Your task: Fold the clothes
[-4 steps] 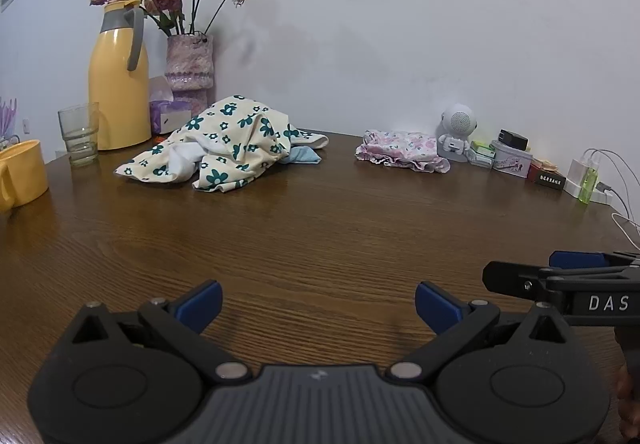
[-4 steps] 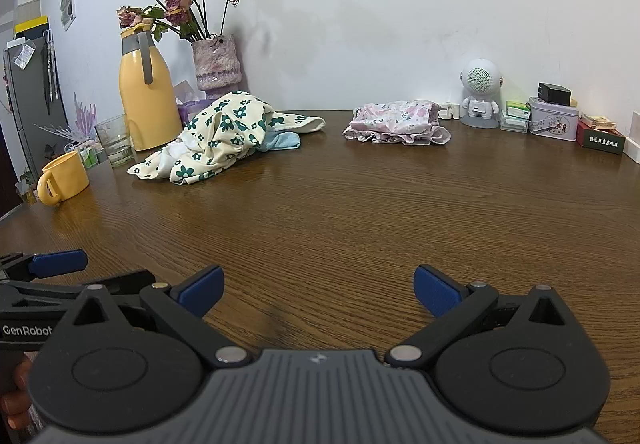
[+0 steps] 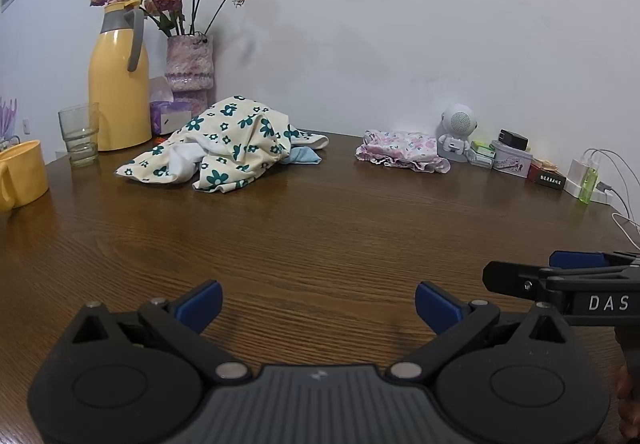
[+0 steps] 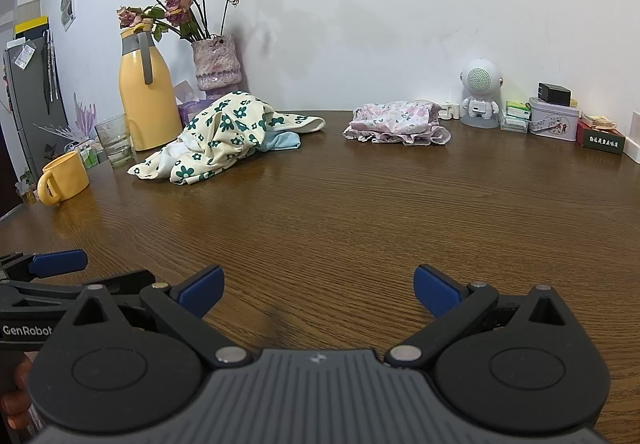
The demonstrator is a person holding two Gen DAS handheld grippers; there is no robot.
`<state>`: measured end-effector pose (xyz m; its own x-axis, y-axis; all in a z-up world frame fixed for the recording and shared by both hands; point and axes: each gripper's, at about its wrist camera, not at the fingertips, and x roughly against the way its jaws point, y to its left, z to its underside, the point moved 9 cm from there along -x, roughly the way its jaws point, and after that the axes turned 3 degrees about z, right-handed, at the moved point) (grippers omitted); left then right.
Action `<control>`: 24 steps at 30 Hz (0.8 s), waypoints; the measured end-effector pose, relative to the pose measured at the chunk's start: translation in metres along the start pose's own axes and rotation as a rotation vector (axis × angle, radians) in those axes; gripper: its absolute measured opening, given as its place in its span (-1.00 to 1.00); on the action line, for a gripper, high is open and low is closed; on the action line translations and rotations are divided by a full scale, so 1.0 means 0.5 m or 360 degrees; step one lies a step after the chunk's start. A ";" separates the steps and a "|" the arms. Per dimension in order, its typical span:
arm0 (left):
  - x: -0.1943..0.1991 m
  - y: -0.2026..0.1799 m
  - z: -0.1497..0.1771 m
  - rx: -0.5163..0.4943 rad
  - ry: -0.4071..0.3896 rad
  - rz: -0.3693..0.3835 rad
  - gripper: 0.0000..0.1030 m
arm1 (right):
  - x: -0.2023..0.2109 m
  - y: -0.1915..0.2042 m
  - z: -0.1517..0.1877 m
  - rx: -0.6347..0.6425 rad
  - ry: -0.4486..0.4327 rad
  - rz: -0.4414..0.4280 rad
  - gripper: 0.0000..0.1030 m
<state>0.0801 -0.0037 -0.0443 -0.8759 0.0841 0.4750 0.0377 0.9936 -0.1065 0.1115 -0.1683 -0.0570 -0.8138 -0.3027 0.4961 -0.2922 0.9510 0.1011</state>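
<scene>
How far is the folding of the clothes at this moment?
Done: the pink garment already looks folded, by the wall. In hand: nothing; the left gripper and the right gripper are both open and empty over the bare table. Left: the green-flowered garment lies crumpled, with a blue cloth partly under it.

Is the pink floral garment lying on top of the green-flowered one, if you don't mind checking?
No, the pink floral garment lies apart from the green-flowered garment.
</scene>
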 end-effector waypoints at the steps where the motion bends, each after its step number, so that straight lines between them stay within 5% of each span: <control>1: 0.000 0.000 0.001 0.0001 -0.0001 0.0002 1.00 | 0.000 0.000 0.000 0.0000 0.0000 0.0000 1.00; 24: 0.000 0.006 0.001 0.0008 0.0007 -0.0003 1.00 | 0.002 0.002 -0.003 0.0003 0.0002 -0.0002 1.00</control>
<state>0.0802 -0.0009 -0.0452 -0.8739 0.0827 0.4791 0.0337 0.9934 -0.1100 0.1111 -0.1674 -0.0553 -0.8127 -0.3037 0.4973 -0.2939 0.9506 0.1003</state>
